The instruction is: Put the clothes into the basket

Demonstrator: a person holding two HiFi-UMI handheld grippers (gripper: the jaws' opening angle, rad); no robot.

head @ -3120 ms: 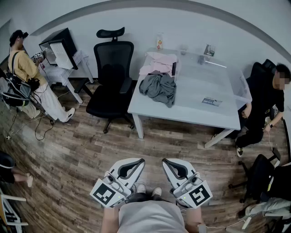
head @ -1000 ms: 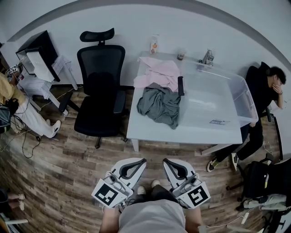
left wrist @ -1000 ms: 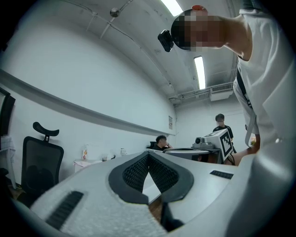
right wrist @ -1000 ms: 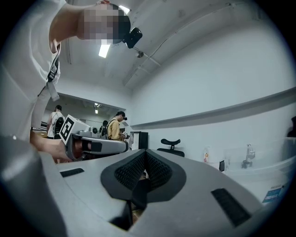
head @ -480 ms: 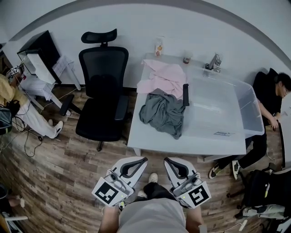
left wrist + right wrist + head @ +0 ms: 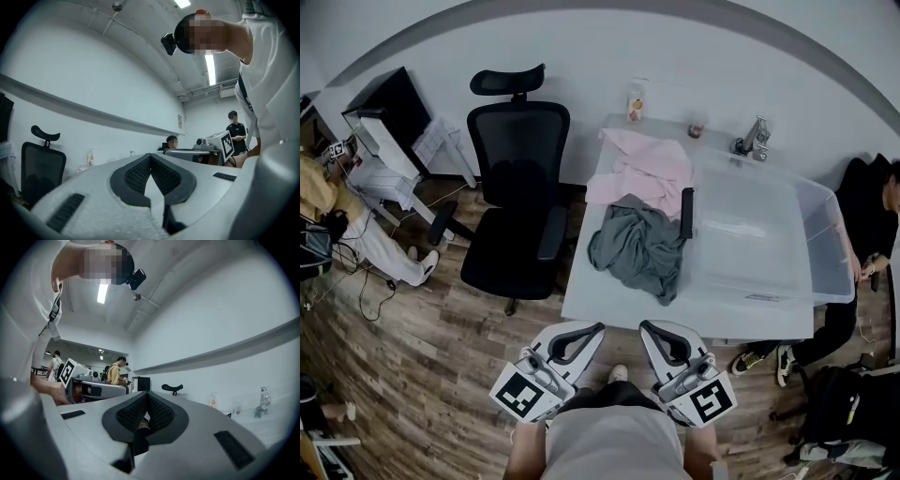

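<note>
Head view shows my left gripper [image 6: 592,330] and right gripper [image 6: 647,328] both clenched on nothing, well short of the white table [image 6: 598,298]. A grey garment [image 6: 636,246] lies near the table's left edge and a pink garment [image 6: 649,171] toward its far left corner, both beside the clear basket [image 6: 827,246]. Nothing looks loaded yet, so I judge both garments remain to be moved.

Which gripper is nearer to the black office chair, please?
Left. The left gripper is held low in front of the person, with the black office chair ahead and to its left. The right gripper is farther right, facing the white table.
</note>
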